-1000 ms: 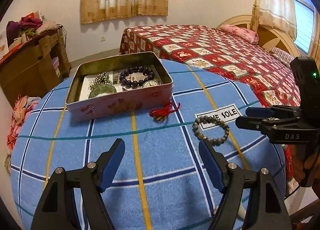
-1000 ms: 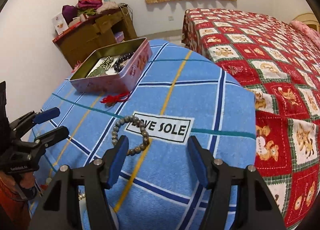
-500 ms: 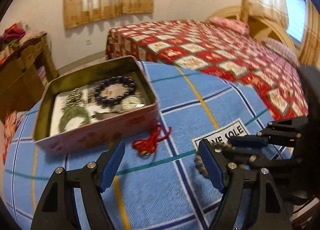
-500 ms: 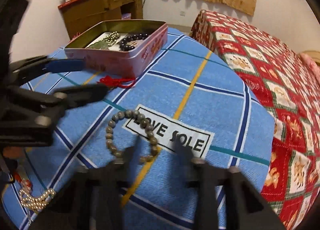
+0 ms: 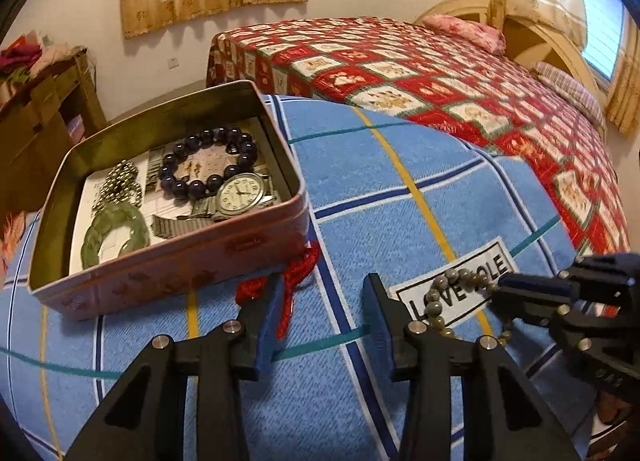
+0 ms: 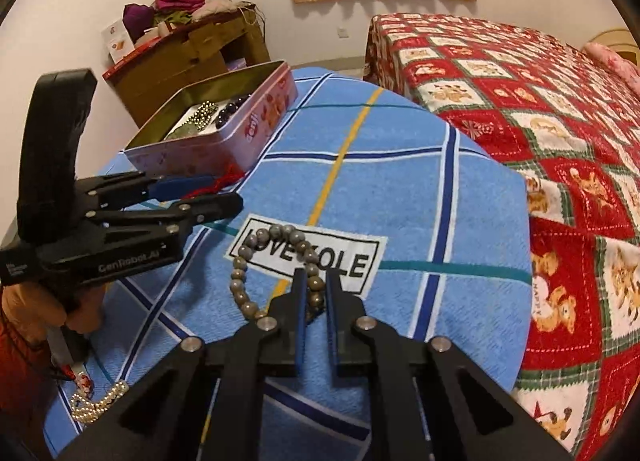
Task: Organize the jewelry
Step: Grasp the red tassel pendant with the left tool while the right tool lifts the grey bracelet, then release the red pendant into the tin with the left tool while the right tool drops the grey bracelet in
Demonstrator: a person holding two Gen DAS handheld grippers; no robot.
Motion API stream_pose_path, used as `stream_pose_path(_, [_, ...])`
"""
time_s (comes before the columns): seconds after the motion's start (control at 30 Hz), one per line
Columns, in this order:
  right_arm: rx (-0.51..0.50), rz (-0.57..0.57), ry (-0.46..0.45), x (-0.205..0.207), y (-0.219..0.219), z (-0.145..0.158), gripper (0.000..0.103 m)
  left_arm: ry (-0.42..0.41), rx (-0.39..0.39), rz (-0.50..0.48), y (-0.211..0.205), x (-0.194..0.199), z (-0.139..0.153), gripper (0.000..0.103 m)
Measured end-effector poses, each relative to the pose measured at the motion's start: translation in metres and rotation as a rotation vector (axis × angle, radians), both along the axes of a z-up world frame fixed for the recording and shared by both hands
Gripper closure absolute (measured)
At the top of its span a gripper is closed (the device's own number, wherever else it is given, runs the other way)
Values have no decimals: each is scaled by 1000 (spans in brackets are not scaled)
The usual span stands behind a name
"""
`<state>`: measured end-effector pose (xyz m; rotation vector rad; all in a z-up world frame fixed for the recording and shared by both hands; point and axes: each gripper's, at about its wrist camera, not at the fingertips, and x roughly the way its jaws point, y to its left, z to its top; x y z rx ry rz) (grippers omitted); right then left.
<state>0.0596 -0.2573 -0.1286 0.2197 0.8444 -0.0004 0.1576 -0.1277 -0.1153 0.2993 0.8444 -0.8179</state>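
Right gripper point(image 6: 314, 293) pinched on grey bead bracelet point(image 6: 256, 239); left gripper point(image 5: 320, 297) spread, empty. Risk: 1 bead slipping, strand dropping short of tin point(image 5: 168, 281).

1. The grey-brown bead bracelet point(image 6: 276, 269) lies flat on the blue plaid cloth, looped across the left end of the "LOVE SOLE" label point(image 6: 352, 257).
2. The red cord charm point(image 5: 288, 285) lies left of the label, against the pink tin point(image 5: 168, 277).
3. The pearl strand point(image 6: 98, 407) lies near the cloth's edge, well left of the label.
4. The open tin holds a dark bead bracelet point(image 5: 208, 163), a wristwatch point(image 5: 240, 193), a green bangle point(image 5: 114, 231) and a ball chain point(image 5: 120, 181).
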Motion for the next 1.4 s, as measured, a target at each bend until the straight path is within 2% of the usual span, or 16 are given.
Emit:
stream_pose_path(0.1, [7, 5, -3, -1, -1, -1, 91, -12, -39, 18, 13, -4, 10, 62])
stream_pose_path(0.27, [32, 3, -9, 0, -5, -2, 91, -22, 22, 22, 7, 1, 2, 62])
stream_pose_path(0.53, [38, 4, -8, 1, -6, -2, 91, -27, 64, 24, -16, 12, -7, 63])
stream_pose_path(0.6, [41, 3, -9, 0, -5, -2, 91, -60, 79, 8, -17, 9, -8, 88])
stream_pose_path(0.63, [44, 3, -9, 1, -5, -2, 91, -61, 76, 3, -16, 9, -7, 93])
stream_pose_path(0.7, [45, 2, -10, 1, -5, -2, 91, -15, 36, 5, -9, 12, -6, 99])
stream_pose_path(0.8, [31, 3, -7, 1, -4, -2, 91, 36, -16, 19, 3, 14, -2, 101])
stream_pose_path(0.93, [85, -7, -14, -4, -7, 1, 91, 131, -206, 33, 34, 9, 21, 102])
stream_pose_path(1.0, [105, -16, -20, -6, -9, 3, 91, 149, -299, 42, 54, 3, 39, 102])
stream_pose_path(1.03, [109, -18, -22, -7, -9, 4, 91, 146, -321, 47, 61, 1, 46, 102])
stream_pose_path(1.23, [119, -6, -53, -13, -2, 18, 91, 114, -383, 94, 93, -10, 68, 102])
stream_pose_path(1.4, [122, 20, -87, -18, 7, 36, 91, 87, -389, 116, 104, -21, 74, 102])
